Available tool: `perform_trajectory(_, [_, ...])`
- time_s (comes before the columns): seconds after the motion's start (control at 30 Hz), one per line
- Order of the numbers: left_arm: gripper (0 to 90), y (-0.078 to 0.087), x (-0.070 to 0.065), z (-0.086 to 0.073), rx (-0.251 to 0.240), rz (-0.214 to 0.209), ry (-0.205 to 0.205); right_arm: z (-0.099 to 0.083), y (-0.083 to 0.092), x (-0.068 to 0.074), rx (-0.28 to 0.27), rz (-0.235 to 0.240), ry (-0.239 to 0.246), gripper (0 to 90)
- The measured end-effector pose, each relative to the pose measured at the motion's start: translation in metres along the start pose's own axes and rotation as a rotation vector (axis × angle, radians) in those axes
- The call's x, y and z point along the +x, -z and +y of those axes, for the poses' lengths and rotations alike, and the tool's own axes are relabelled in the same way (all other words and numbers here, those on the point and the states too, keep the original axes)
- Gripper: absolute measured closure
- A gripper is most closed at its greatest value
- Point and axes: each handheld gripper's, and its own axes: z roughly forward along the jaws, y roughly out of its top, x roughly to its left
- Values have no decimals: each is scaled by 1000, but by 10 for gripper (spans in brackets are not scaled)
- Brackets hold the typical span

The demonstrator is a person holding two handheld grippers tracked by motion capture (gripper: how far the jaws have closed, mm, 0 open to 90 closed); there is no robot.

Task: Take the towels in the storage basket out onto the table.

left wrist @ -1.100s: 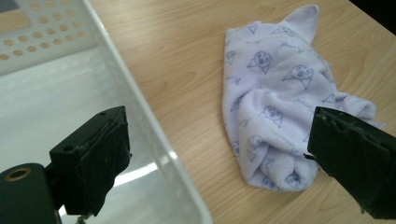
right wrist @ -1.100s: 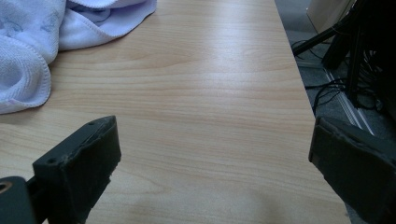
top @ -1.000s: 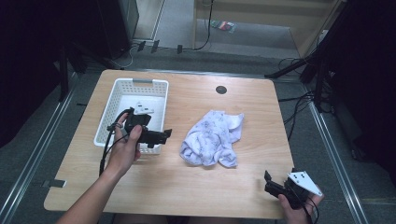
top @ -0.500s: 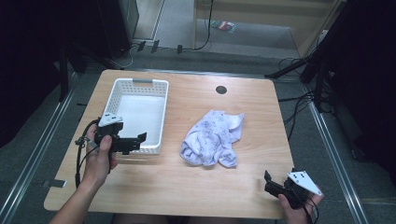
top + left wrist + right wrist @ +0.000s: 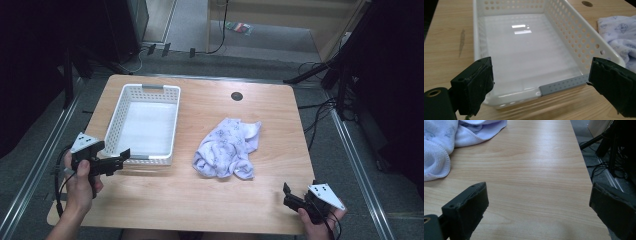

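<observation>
The left gripper (image 5: 122, 156) sits low at the table's near-left corner, jaws spread wide and holding nothing, aimed at the short near end of the white perforated basket (image 5: 121, 111). From its own camera the two black pads frame that near wall and its grey handle strip (image 5: 564, 84), so this looks like a line-up on the rim, perhaps to steady or shift the basket; the pads stand clear of the plastic. The basket lies empty on the left half of the wooden table (image 5: 210, 200), long side running away from the person, which leaves its mouth free to take something from above. The crumpled pale lilac printed cloth (image 5: 227, 147) lies in a heap mid-table, just beside the basket's right wall but apart from it, between the two grippers. The right gripper (image 5: 287, 192) rests at the near-right edge, also gaping and empty, its pads pointing along bare wood towards the cloth's near hem (image 5: 439, 157), near it without touching. My read: parked in waiting while the left does the setting up.
</observation>
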Motion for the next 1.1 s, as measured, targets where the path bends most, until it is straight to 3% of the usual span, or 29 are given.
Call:
perform_trajectory(0.27, [64, 16, 27, -29, -65, 47, 53, 0, 1, 0, -11, -1, 0, 33])
perform_trajectory(0.5, [64, 20, 55, -55, -75, 95, 112, -1, 3, 0, -29, -10, -5, 43])
perform_trajectory(0.67, [64, 19, 70, -68, -84, 115, 108, -2, 4, 0, -42, -13, 3, 43])
perform_trajectory(0.7, [64, 17, 77, -75, -74, 128, 122, -1, 3, 0, -40, -14, -3, 43])
perform_trajectory(0.8, [65, 14, 82, -82, -61, 128, 145, -1, 4, 0, -38, -13, -5, 44])
perform_trajectory(0.83, [65, 12, 85, -83, -52, 133, 179, -1, 3, 0, -38, -14, -5, 44])
perform_trajectory(0.9, [65, 12, 87, -83, -60, 124, 202, -1, 3, 0, -38, -14, -7, 45])
perform_trajectory(1.0, [65, 8, 88, -84, -46, 128, 212, -1, 3, 0, -38, -12, -8, 45])
perform_trajectory(1.1, [107, 3, 82, -84, -43, 179, 182, -1, 3, 0, -32, -11, -6, 46])
